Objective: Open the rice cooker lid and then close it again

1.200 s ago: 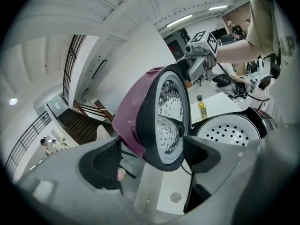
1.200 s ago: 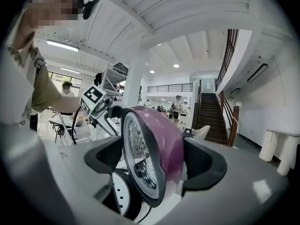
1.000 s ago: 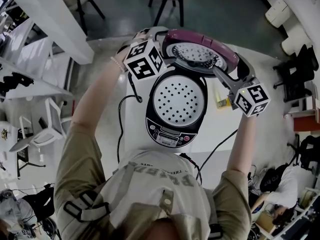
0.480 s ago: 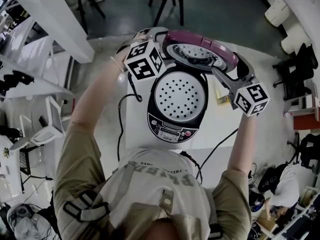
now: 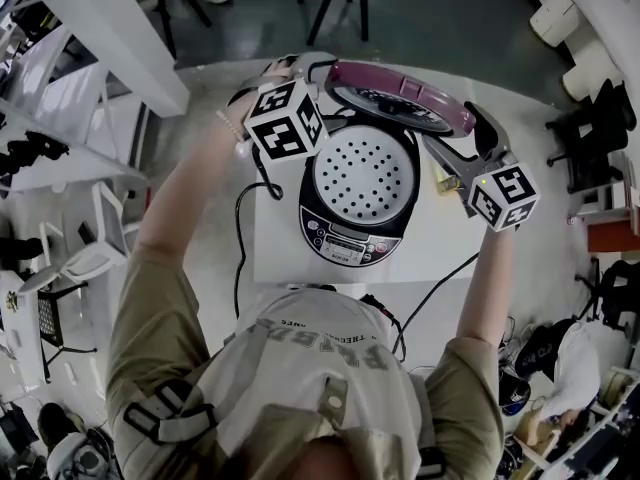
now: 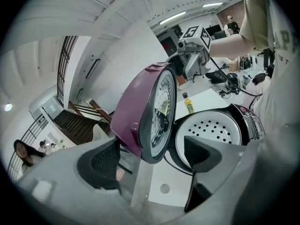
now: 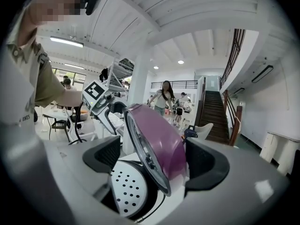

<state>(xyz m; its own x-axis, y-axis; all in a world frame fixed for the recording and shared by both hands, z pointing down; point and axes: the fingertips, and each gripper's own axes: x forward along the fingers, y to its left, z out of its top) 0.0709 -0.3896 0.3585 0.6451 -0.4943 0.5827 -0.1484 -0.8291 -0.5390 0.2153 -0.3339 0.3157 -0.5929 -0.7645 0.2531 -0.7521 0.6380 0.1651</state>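
A black rice cooker (image 5: 345, 236) stands on a white table (image 5: 275, 238) with a perforated white tray (image 5: 365, 173) in its pot. Its purple lid (image 5: 400, 90) is raised, nearly upright behind the pot. My left gripper (image 5: 318, 76) is at the lid's left edge and my right gripper (image 5: 468, 130) at its right edge. In the left gripper view the lid (image 6: 140, 111) rises between the wide jaws of the left gripper (image 6: 152, 158), clear of both pads. In the right gripper view the lid (image 7: 159, 135) stands between the open jaws of the right gripper (image 7: 154, 161), its purple top close to the right-hand pad.
A black power cord (image 5: 240, 248) runs off the table's left side. A small yellow bottle (image 5: 441, 183) stands right of the cooker. The control panel (image 5: 345, 251) faces me. Chairs, desks, a staircase (image 7: 213, 111) and people surround the table.
The lid shows less of its inner face and looks more edge-on. Both grippers have shifted with it, and the cooker sits higher in the head view.
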